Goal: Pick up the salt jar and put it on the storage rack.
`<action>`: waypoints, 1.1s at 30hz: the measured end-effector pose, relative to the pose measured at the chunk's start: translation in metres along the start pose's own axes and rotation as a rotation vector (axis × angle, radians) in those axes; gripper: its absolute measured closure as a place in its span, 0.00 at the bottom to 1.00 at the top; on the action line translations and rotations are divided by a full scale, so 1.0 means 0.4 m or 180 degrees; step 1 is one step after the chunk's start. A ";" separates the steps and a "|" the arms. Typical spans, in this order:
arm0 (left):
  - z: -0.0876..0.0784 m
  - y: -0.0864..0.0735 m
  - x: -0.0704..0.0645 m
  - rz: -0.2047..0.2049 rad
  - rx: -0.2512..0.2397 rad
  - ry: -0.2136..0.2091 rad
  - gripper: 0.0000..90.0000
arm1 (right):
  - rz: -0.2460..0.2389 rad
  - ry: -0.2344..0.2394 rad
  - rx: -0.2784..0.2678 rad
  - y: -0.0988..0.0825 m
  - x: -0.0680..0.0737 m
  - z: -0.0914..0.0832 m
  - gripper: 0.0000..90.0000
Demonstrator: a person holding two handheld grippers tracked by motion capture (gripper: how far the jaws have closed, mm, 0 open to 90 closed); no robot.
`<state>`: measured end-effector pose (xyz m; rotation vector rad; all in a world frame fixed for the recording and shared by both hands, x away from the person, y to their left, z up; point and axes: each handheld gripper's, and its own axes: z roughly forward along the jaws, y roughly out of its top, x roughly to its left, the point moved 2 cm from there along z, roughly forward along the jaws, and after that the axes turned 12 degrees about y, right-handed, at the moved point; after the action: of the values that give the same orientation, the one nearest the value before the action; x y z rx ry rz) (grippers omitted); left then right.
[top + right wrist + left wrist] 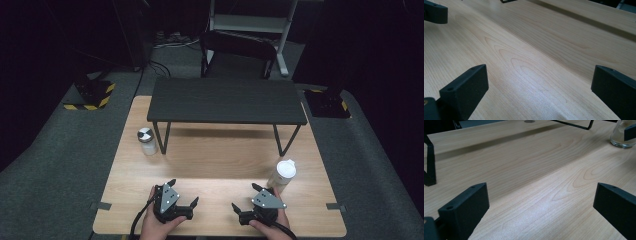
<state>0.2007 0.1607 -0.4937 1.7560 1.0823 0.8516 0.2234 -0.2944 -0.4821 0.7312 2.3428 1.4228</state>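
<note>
High view: both grippers rest low at the near edge of the table (220, 165), tips turned toward each other. The left gripper (186, 196) has its jaws spread wide with nothing between them; the right gripper (246, 198) is the same, wide and empty. The bottle (282, 175), clear with a white cap, stands upright just beyond the right gripper and slightly to its outer side, near but apart. The jar (147, 141), with a metal lid, stands well ahead of the left gripper, beside the near left leg of the black shelf (225, 100) that spans the far half of the table.

Left gripper view: the jaws stand wide over bare wood. Far ahead and to the right is the bottle's (621, 135) clear base, with a tip of the other gripper in front of it. A shelf leg (430, 165) stands at the left.

Right gripper view: jaws again wide over bare wood, nothing held; a tip of the left gripper (435, 12) shows at the upper left.

The likely first step is a grasp on the bottle, the nearest thing. To do it well, I would swing the right gripper outward to face it, keep the jaws wide, come in level at mid-body below the cap, and close only once both pads flank it, since a tall light bottle may tip if nudged.
</note>
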 end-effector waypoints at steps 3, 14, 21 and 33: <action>-0.006 0.007 0.002 -0.0017 -0.0057 0.0040 0.01 | 0.0022 0.0000 -0.0010 0.000 -0.001 0.000 0.01; -0.046 0.041 0.035 -0.0124 -0.0227 0.0392 0.01 | -0.0002 0.0030 -0.0030 -0.003 -0.003 -0.001 0.01; -0.062 0.055 0.059 -0.0135 -0.0268 0.0530 0.01 | -0.0001 0.0031 -0.0040 -0.004 -0.004 -0.001 0.01; -0.054 0.051 0.095 -0.0212 -0.0290 0.0771 0.01 | 0.0000 0.0036 -0.0046 -0.005 -0.005 -0.002 0.01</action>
<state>0.2031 0.1978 -0.4628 1.5613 1.2316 1.0754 0.2241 -0.2967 -0.4834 0.7211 2.3386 1.4462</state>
